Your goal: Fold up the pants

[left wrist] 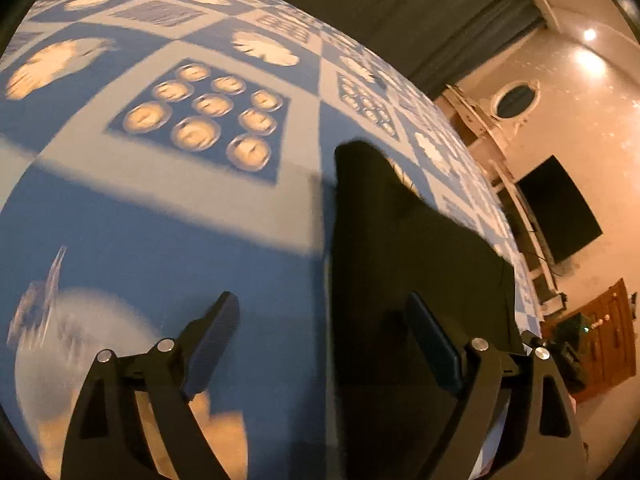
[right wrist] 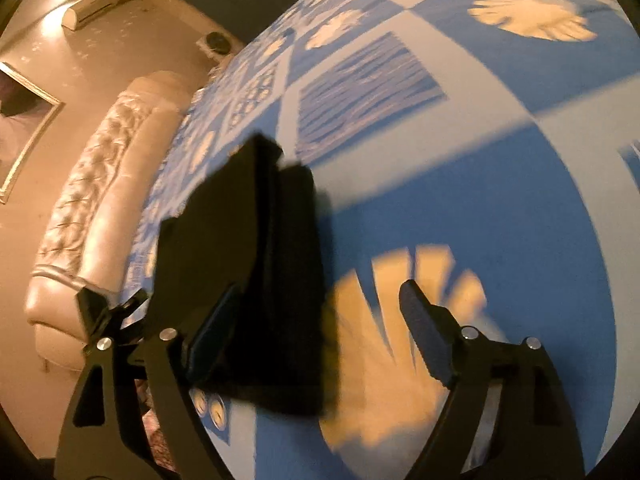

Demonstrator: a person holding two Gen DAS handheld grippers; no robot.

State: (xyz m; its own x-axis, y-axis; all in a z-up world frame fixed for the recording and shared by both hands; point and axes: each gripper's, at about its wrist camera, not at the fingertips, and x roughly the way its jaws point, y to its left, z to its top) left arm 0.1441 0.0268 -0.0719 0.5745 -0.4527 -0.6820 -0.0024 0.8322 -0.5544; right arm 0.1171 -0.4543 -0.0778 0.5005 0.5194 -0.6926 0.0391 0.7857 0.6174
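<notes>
The black pants (left wrist: 408, 264) lie folded on a bed with a blue and white patterned cover (left wrist: 168, 216). In the left wrist view my left gripper (left wrist: 320, 316) is open above the bed, its right finger over the pants and its left finger over bare cover. In the right wrist view the pants (right wrist: 248, 264) lie as a folded stack with layered edges. My right gripper (right wrist: 320, 312) is open, its left finger over the pants and its right finger over the cover (right wrist: 500, 200). Neither gripper holds anything.
A tufted cream headboard (right wrist: 100, 208) runs along the bed's left side in the right wrist view. A dark wall screen (left wrist: 560, 208) and a wooden cabinet (left wrist: 600, 336) stand beyond the bed's right edge in the left wrist view. Dark curtains (left wrist: 420, 12) hang behind.
</notes>
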